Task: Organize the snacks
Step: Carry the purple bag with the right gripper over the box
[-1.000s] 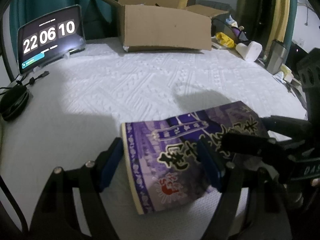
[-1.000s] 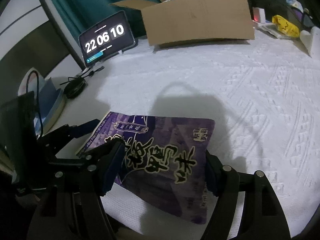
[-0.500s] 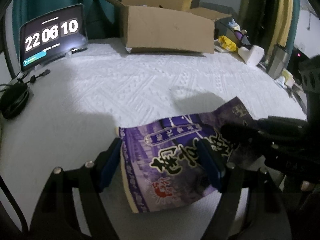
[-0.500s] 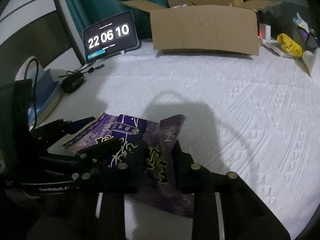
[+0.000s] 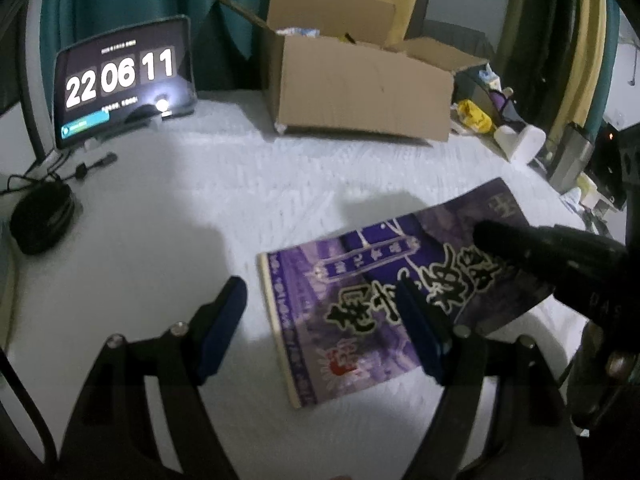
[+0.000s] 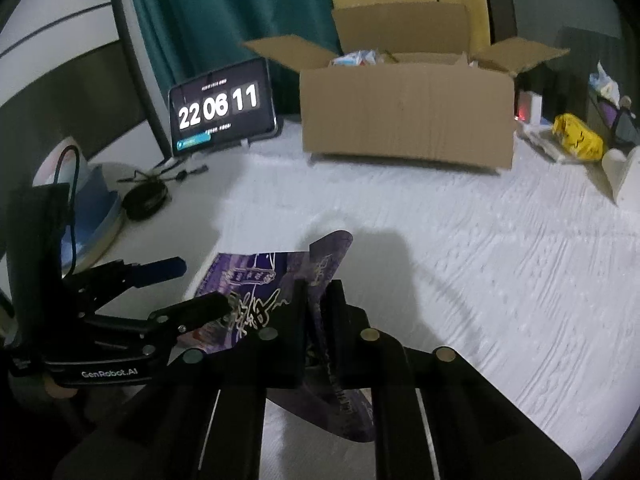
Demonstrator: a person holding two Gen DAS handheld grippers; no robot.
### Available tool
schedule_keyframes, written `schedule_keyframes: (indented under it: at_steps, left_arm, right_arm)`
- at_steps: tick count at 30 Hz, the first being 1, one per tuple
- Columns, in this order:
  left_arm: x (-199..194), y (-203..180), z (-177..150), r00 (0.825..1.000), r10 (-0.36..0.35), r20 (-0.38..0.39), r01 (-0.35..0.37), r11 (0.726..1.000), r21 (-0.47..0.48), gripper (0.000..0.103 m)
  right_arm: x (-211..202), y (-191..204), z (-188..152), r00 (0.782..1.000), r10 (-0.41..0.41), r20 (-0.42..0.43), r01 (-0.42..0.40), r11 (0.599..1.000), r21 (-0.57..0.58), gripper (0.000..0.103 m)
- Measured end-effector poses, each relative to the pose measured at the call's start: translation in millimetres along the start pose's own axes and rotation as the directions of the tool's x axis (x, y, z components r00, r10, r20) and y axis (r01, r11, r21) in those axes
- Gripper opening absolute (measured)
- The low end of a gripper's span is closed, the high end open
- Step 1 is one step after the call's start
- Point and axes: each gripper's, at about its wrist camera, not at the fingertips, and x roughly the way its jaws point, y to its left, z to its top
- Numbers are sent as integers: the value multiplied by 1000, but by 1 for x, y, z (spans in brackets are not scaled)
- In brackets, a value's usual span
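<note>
A purple snack bag [image 5: 360, 300] with white and black lettering lies on the white bedspread. My right gripper [image 6: 318, 300] is shut on the bag [image 6: 256, 276] and lifts its near edge, so the bag folds upward. It also shows at the right of the left wrist view [image 5: 532, 248]. My left gripper [image 5: 324, 316] is open, its right finger over the bag and its left finger beside the bag's left edge. It also shows at the left of the right wrist view [image 6: 192, 284]. An open cardboard box [image 5: 360, 88] with snacks inside stands at the back.
A tablet clock [image 5: 120, 80] stands at the back left, with cables and a black round case [image 5: 42, 220] beside it. A yellow packet [image 6: 576, 136] and a white holder [image 6: 624, 172] sit at the right. Teal curtains hang behind.
My right gripper has shut on the purple bag and raised its edge. The bag has shifted right relative to my left gripper. Both cameras have risen a little.
</note>
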Motion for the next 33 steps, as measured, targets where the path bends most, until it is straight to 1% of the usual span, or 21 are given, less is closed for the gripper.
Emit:
schedule_keyframes:
  at_steps: [9,20,33]
  left_arm:
    - [1,1,26,999,26,22,-26,1000,-10,77]
    - [6,0,57,998,40,52,-40,999,-6,77]
    - [6,-1,107,990,54,127,-56,998,8,78]
  right_arm:
    - [-7,-15,25,999,-7,38,7,1000,6,10]
    - [-10,-28,53,997,-6,76,7,1000,-6,10]
    - [-21,-41,106,987,-4,163,13,999,-53,10]
